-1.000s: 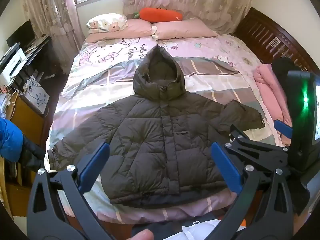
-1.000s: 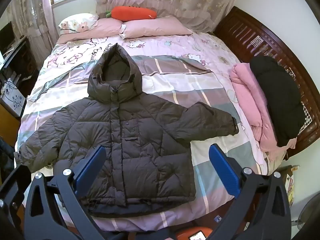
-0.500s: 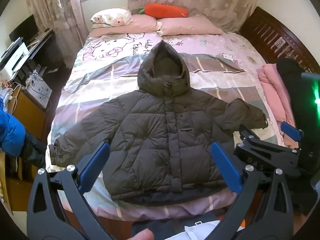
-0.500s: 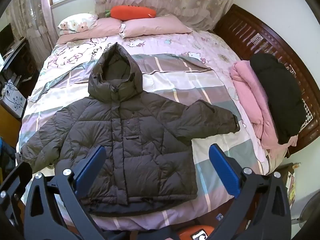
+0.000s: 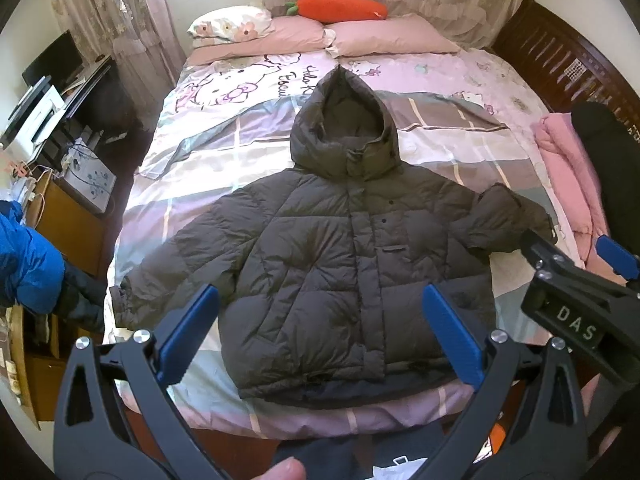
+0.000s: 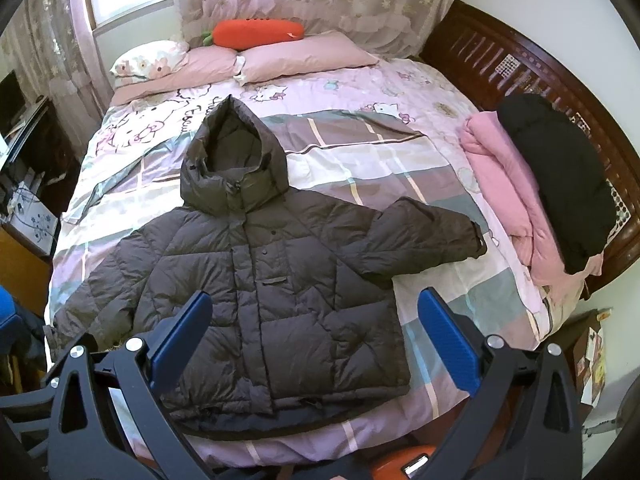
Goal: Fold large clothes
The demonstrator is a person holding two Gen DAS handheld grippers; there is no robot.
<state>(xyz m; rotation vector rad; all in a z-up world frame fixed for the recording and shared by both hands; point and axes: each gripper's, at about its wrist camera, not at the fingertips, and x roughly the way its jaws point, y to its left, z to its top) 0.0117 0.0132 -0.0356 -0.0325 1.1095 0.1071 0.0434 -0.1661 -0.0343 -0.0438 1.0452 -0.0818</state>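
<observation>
Two grippers, both empty with jaws spread wide, held above the foot of the bed: left gripper (image 5: 320, 332), right gripper (image 6: 314, 334). Neither touches fabric. The right one's body also shows at the right edge of the left wrist view.

Directly below and ahead: dark puffer jacket (image 6: 256, 280), front up, closed, hem at the near bed edge, hood (image 6: 230, 160) pointing toward the pillows. Nothing folded yet. Its sleeve on the left of frame (image 5: 168, 264) runs out to the side edge of the bed with the cuff about at the drop-off. The opposite sleeve (image 6: 424, 236) is already bunched and humped, not flat.

Beyond that sleeve, near the footboard side: a pink garment (image 6: 520, 200) with a black one (image 6: 556, 184) on top, near the cuff but apart from it. Further back, checked duvet (image 6: 360, 160), then pink pillows (image 6: 304, 56) and a carrot plush (image 6: 256, 34).

Risks, my read:
- Thick slippery fill. A shallow pinch probably catches the shell layer only, and the sleeve slides out mid-fold.
- The cuff at the bed edge could drop off the side if dragged outward first.
- The bunched sleeve folds lumpy unless flattened beforehand.
- Loft springs back, so folds may reopen once released.
- Hem sits at the near edge, so pulling toward the person may slide the whole jacket off.
</observation>
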